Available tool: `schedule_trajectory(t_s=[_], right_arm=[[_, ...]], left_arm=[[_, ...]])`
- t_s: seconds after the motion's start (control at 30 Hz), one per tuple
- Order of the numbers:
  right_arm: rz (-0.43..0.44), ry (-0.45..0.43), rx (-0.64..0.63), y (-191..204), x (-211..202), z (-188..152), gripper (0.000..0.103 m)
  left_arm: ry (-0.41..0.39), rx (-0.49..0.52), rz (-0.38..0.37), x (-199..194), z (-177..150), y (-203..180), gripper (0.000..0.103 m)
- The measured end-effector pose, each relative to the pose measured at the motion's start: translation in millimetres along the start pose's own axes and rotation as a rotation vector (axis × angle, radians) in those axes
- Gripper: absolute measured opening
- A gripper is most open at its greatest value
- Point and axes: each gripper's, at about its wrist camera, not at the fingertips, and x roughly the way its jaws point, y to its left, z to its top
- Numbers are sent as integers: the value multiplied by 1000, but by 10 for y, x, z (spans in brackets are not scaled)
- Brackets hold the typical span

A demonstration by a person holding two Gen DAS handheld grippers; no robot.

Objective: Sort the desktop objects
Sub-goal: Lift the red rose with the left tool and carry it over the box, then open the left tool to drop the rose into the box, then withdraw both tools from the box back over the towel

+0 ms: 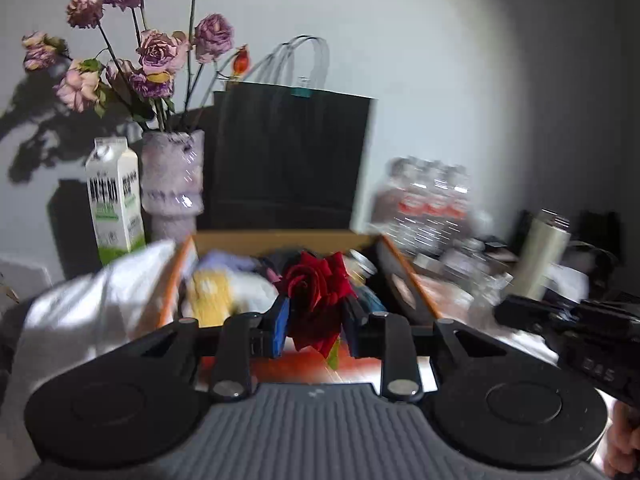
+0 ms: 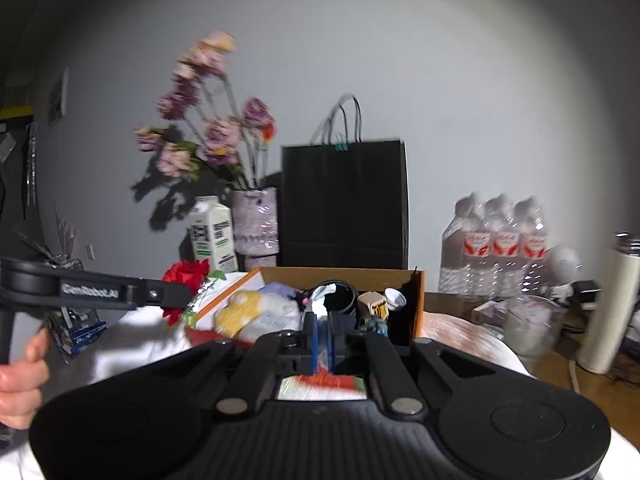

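A black paper bag [image 2: 345, 200] stands against the far wall, out of the way, with a vase of dried flowers [image 1: 173, 176] and a milk carton [image 1: 114, 200] to its left. In front of it an open cardboard box [image 2: 418, 300] collects the sorted clutter. The left tool [image 1: 316, 320] grips a red rose [image 1: 316, 292] near the box, likely bound for it or the vase. The right tool [image 2: 323, 334] is closed and empty.

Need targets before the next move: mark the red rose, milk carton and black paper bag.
red rose [image 1: 316, 284]: left wrist view, bloom centre.
milk carton [image 1: 114, 200]: left wrist view, front face.
black paper bag [image 2: 344, 200]: right wrist view, front panel.
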Motion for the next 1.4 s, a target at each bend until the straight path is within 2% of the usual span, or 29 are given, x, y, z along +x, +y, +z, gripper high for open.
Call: schedule_trajectory(t_s=[0.03,0.13,0.2,0.23,0.27,0.3,0.33,0.37,0.43,0.47,0.5,0.53,0.67,0.8,0.9,1.03,1.23,1.33,1.4], right_arm=[[-4,20,8,-74,211,103,3],[-37,102,24,-281,870,328,3],[-77,151,4,-355,1270,406,3],[-103,170,-11,-381,1457,429,4],[-119,196,-22,-415,1645,443,6],[-123,230,-33,-451,1830,452,7],[-138,251,-20,-492,1987,455,14],[-160,254,-3,-538,2118,449,21],[-216,271,-14,-591,2324,455,63],[-245,272,-8,-620,2375,467,68],[-255,268,7,-645,2399,490,69],[-246,267,27,-668,2394,513,73],[-202,288,56,-665,2320,644,85],[-247,342,48,-606,2244,723,86],[-241,382,48,-576,2140,736,86],[-232,401,38,-489,1901,719,88],[-196,396,-2,-260,1479,730,89],[-147,348,-8,-118,1158,679,93],[-106,310,-10,-51,924,583,94]], left_arm=[[25,16,-7,221,110,27,29],[122,-44,-29,893,343,171,29],[145,-59,-32,1294,427,211,29],[178,-69,-59,1503,467,239,35],[225,-55,-90,1700,496,233,48],[253,-36,-101,1867,528,230,57],[247,-17,-71,1968,561,216,76],[213,7,-20,2007,585,200,89],[169,32,55,2020,622,188,94],[172,32,51,2022,631,204,96],[176,25,45,2013,631,229,99],[173,22,49,1998,629,250,103],[188,13,119,1919,596,303,103],[256,-21,207,1835,640,357,103],[307,-31,227,1678,651,390,103],[337,-33,250,1431,586,388,103],[357,-30,200,959,471,292,103],[300,-28,144,587,351,216,103],[259,1,143,333,220,147,103]])
